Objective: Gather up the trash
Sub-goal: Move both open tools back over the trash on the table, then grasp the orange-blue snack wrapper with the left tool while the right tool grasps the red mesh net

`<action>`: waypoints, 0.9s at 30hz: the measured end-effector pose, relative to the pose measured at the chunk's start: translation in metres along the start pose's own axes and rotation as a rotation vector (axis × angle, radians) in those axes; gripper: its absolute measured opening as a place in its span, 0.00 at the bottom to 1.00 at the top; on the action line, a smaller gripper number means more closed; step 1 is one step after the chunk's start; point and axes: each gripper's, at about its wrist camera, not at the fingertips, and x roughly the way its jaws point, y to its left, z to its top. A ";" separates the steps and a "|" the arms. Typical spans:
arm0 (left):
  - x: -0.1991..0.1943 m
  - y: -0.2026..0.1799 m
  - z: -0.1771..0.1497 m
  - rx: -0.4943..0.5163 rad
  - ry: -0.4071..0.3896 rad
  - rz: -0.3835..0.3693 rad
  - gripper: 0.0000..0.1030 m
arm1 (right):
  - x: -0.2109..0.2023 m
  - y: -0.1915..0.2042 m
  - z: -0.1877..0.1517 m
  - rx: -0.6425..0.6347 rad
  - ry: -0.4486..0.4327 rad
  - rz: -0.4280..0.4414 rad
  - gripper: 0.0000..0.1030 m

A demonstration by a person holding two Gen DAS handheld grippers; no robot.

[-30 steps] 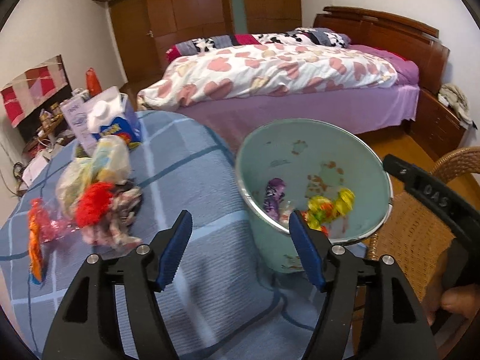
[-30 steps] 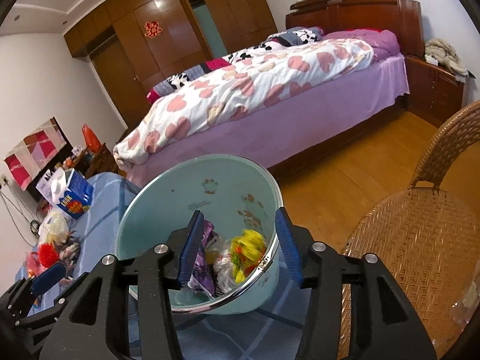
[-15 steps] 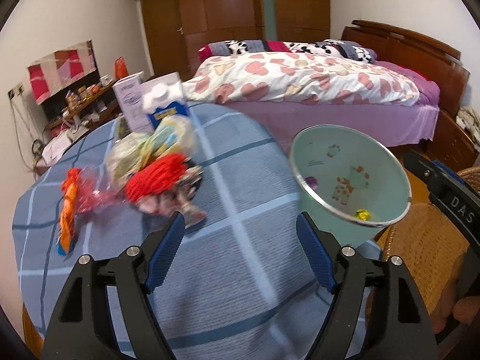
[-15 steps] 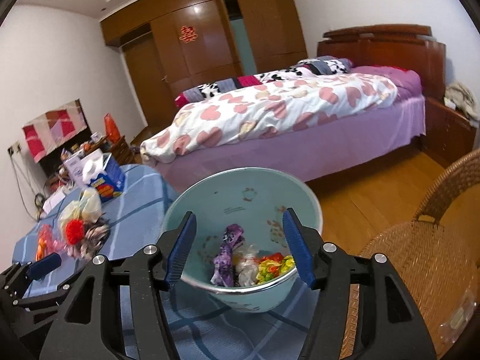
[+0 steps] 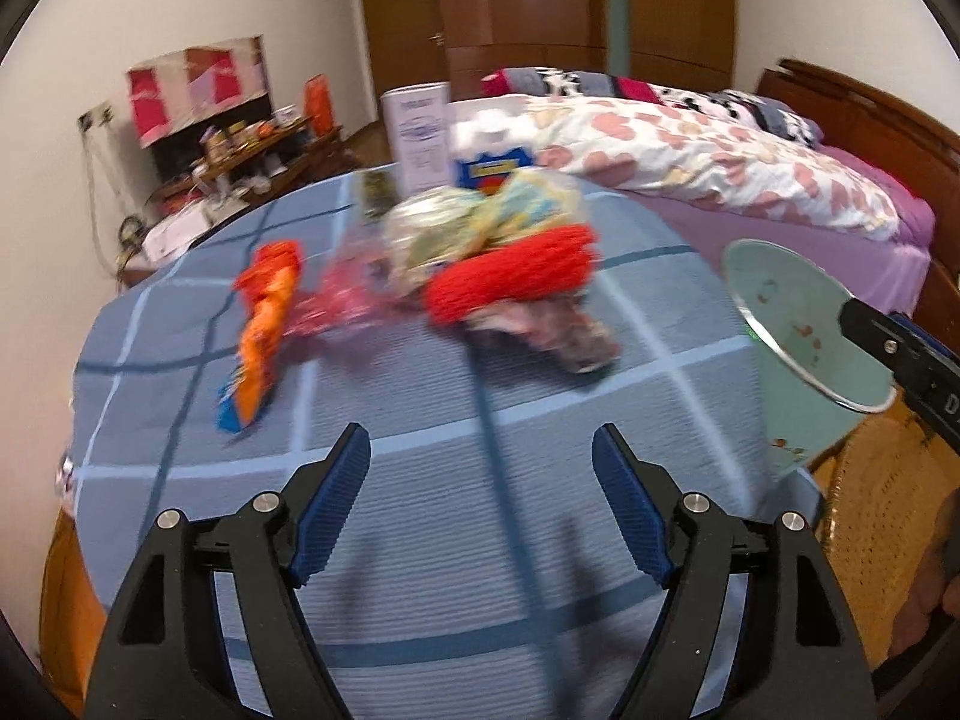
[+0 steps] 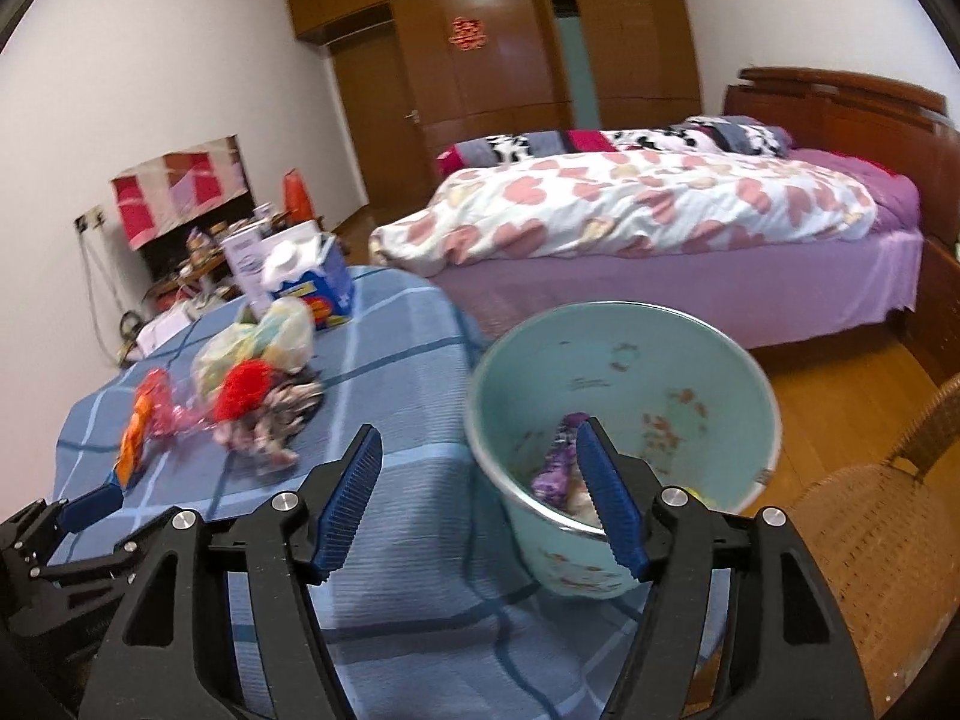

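Both hand-held grippers are empty: the left hand-held gripper [image 5: 480,468] gapes wide over the blue checked desk [image 5: 420,540], the right hand-held gripper [image 6: 477,474] is opening. Beyond the left one lies a heap of crumpled wrappers and red netting [image 5: 480,264]. Right of that heap stands the pale green plastic bin [image 6: 624,408], holding wrappers.

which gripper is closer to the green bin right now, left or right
Right. The right gripper hangs just beside the green bin, one finger overlapping its rim, jaws opening and empty. The left gripper is over the tablecloth, facing the trash pile, the bin off to its side.
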 end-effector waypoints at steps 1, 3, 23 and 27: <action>0.001 0.008 -0.001 -0.011 0.002 0.011 0.73 | 0.001 0.005 0.000 -0.010 0.003 0.011 0.65; 0.003 0.023 -0.001 -0.036 0.006 0.037 0.73 | 0.004 0.015 0.001 -0.023 0.008 0.030 0.65; 0.041 0.124 0.022 -0.224 0.021 0.152 0.71 | 0.074 0.109 0.027 -0.119 0.097 0.207 0.64; 0.057 0.124 0.032 -0.208 0.031 0.150 0.68 | 0.093 0.122 0.028 -0.135 0.132 0.216 0.63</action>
